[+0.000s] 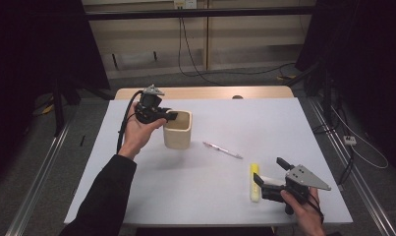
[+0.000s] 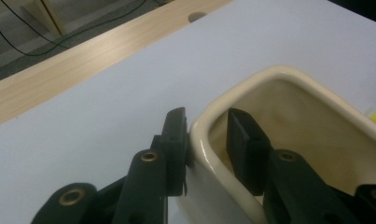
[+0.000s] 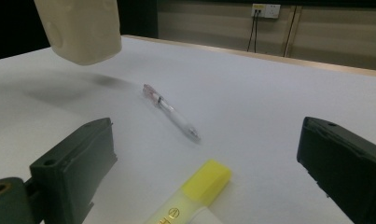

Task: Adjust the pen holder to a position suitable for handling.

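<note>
A cream square cup (image 1: 178,132) hangs just above the white table (image 1: 264,123), casting a shadow under it in the right gripper view, where the cup (image 3: 80,28) sits at upper left. My left gripper (image 1: 170,115) is shut on the cup's near-left wall: in the left gripper view the gripper (image 2: 206,126) has one jaw inside the cup (image 2: 316,130) and the other outside. My right gripper (image 1: 269,169) rests open near the front right edge. A yellow highlighter (image 1: 254,183) lies just before the right gripper (image 3: 209,135), its cap (image 3: 195,193) between the jaws. A clear pen (image 1: 223,150) lies mid-table.
A bare wooden strip (image 1: 205,92) runs along the table's far edge. Cables (image 1: 195,69) trail over the floor beyond it, and dark curtains stand at both sides. The pen (image 3: 171,112) lies between the cup and the highlighter.
</note>
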